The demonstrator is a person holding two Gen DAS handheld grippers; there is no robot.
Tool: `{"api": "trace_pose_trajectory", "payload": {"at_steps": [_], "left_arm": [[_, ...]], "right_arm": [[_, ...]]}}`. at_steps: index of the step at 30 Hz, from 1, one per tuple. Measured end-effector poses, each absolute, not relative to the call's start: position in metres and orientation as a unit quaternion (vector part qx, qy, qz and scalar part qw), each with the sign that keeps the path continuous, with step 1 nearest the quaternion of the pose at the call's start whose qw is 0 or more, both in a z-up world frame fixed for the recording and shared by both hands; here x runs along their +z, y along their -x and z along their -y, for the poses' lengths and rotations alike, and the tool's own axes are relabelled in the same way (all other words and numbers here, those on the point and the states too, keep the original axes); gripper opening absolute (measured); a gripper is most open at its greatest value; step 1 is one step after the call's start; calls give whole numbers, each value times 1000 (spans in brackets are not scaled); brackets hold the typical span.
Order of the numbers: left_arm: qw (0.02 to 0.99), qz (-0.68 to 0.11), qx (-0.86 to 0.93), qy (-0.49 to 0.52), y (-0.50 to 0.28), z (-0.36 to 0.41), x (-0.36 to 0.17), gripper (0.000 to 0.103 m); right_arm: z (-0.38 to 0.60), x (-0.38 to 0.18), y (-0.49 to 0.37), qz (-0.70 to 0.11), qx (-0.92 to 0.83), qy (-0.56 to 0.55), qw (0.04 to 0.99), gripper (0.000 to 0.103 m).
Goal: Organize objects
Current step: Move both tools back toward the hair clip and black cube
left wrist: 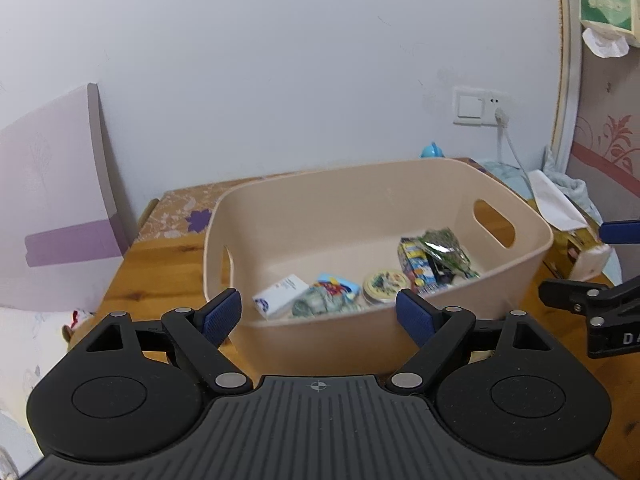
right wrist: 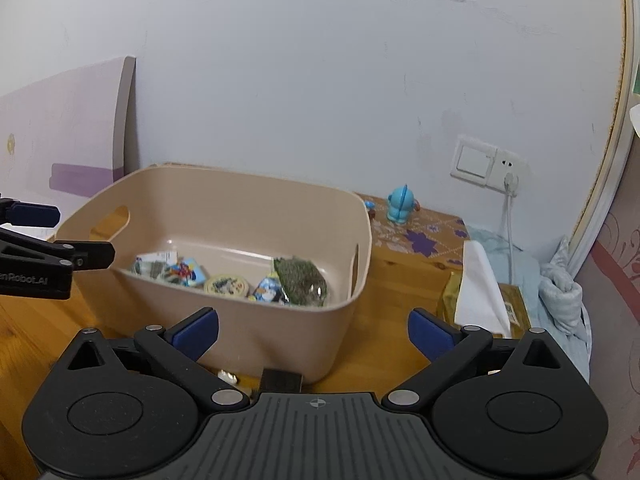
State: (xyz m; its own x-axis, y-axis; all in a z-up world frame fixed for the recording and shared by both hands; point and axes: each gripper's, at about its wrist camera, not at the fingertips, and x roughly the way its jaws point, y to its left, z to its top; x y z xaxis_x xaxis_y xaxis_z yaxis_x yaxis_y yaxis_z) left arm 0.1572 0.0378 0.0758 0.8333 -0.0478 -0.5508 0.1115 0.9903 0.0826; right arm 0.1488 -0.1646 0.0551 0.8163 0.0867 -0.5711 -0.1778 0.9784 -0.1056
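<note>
Beige bin [left wrist: 376, 200] sits on the wooden table [left wrist: 160, 256], near the far wall. Inside, along its near side: white box [left wrist: 280, 295], round tin [left wrist: 386, 285], dark green packet [left wrist: 446, 252], colourful packs between them.

Left gripper [left wrist: 318, 316] jaws apart, empty, just short of the bin's near wall. Right gripper [right wrist: 314, 334] jaws wide apart, empty, at the bin's near right corner.

Judgement: mostly done. Left out: blue figurine [right wrist: 400, 205] at far right, tissue box [right wrist: 486, 296] to the right.
</note>
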Motion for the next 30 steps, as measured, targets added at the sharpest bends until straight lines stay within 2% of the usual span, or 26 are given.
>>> {"api": "trace_pose_trajectory", "payload": {"at_steps": [11, 25, 30], "left_arm": [[944, -321, -55, -54, -141, -24, 49, 86], [919, -386, -74, -31, -162, -9, 3, 86], [915, -396, -76, -30, -173, 1, -6, 86]], "right_arm": [[175, 30, -140, -327, 68, 74, 940, 103], [179, -15, -152, -379, 70, 63, 921, 103], [181, -29, -163, -392, 74, 48, 916, 98]]}}
